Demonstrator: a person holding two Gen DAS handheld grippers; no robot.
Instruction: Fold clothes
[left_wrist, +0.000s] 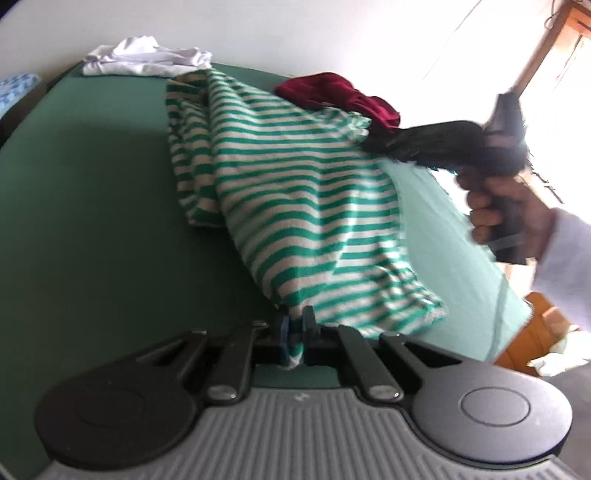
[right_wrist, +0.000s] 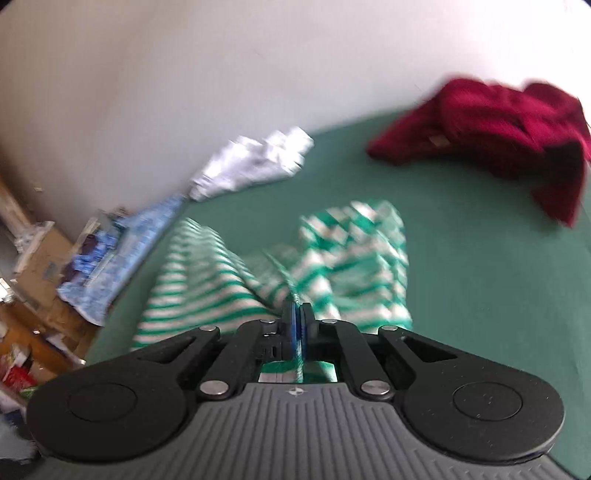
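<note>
Green surface (left_wrist: 92, 192) across most of both wrist views, pale wall behind. Green-and-white striped garment (left_wrist: 295, 206) at the centre of the left view, draped from upper centre down to the lower middle of the frame, partly lifted off the surface; same garment blurred at lower centre of the right view (right_wrist: 354, 258). Dark red garment (right_wrist: 498, 129) crumpled at upper right of the right view, well apart from the striped one; in the left view just behind the striped cloth's upper right edge. White cloth (left_wrist: 147, 57) bunched at upper left of the left view, at the surface's far edge. Blue patterned cloth (right_wrist: 122, 251) at left of the right view. Left hand-held gripper (left_wrist: 293, 325) clenched on a bottom edge of the striped garment. Right hand-held gripper (right_wrist: 297, 317) clamped on a fold of the same garment; also at right of the left view, gripped by a hand (left_wrist: 506, 214).
</note>
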